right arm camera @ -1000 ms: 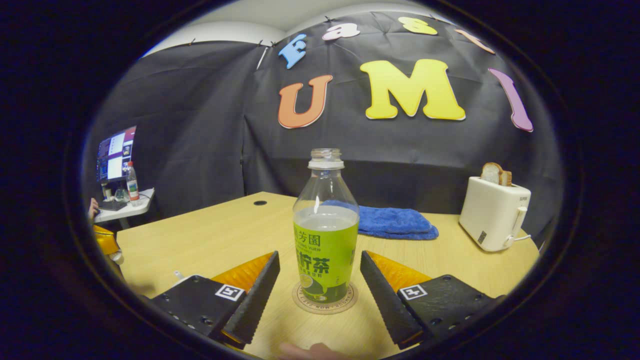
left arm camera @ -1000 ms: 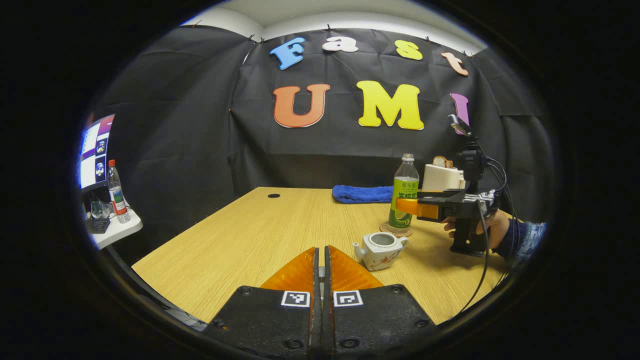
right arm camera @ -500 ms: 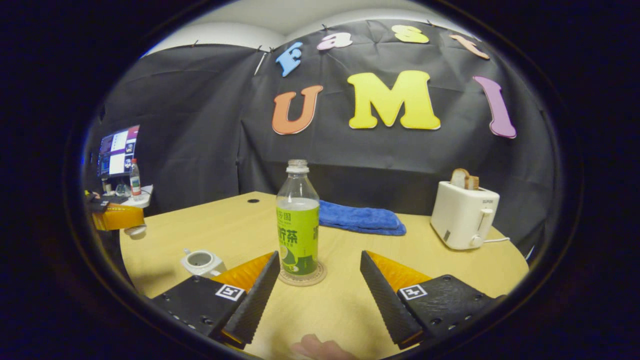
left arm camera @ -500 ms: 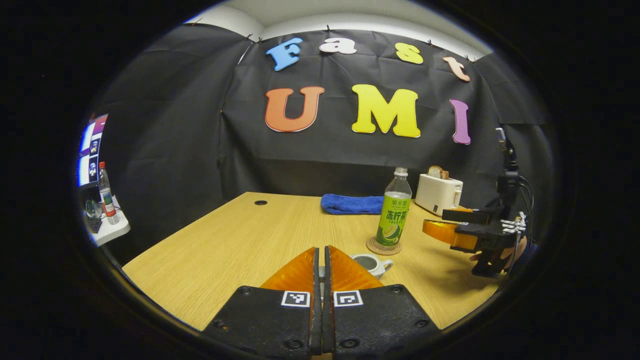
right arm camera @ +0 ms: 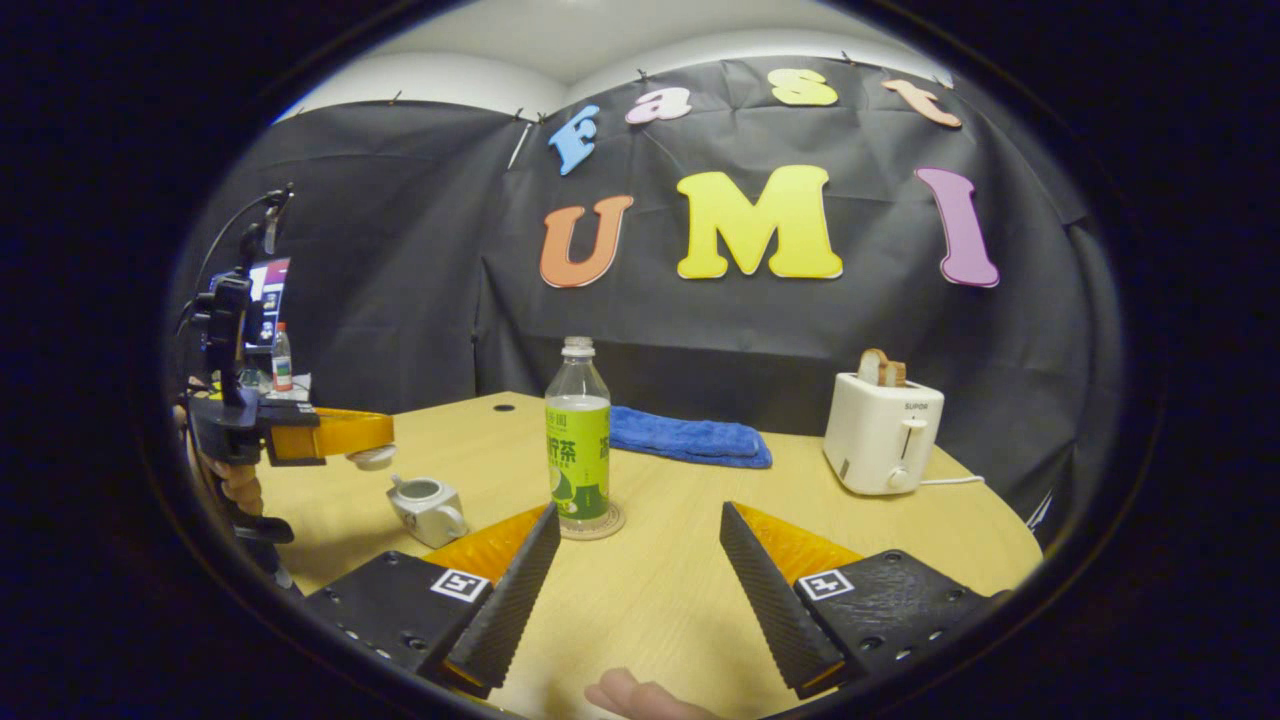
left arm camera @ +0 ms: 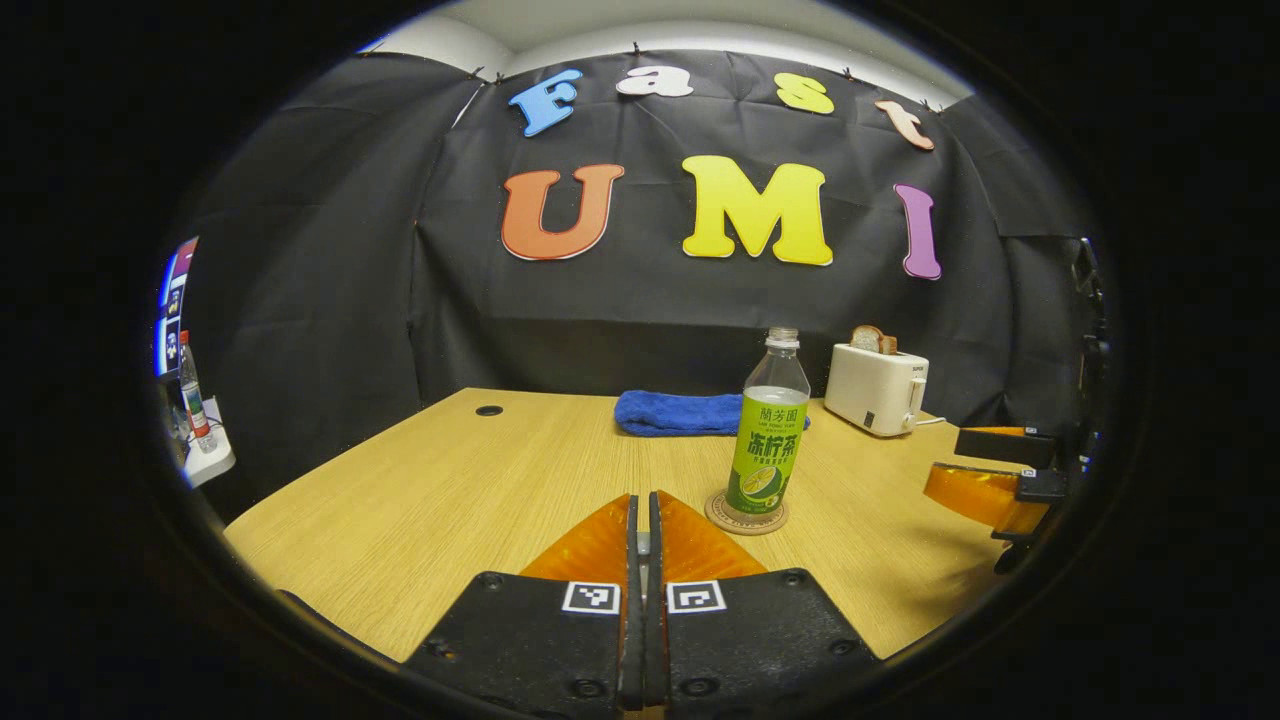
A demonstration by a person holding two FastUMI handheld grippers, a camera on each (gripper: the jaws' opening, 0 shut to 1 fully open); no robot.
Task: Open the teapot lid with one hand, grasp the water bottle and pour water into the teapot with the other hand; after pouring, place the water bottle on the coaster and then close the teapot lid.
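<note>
Two grippers flank the water bottle (right arm camera: 578,440), upright on its coaster (right arm camera: 592,525). Right gripper (right arm camera: 640,560) jaws gape empty near it; left gripper (right arm camera: 370,440) jaws pinch the lid (right arm camera: 372,458) above the open teapot (right arm camera: 425,505) beside the bottle.

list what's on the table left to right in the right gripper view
teapot → bottle on its coaster → blue towel → toaster
</note>
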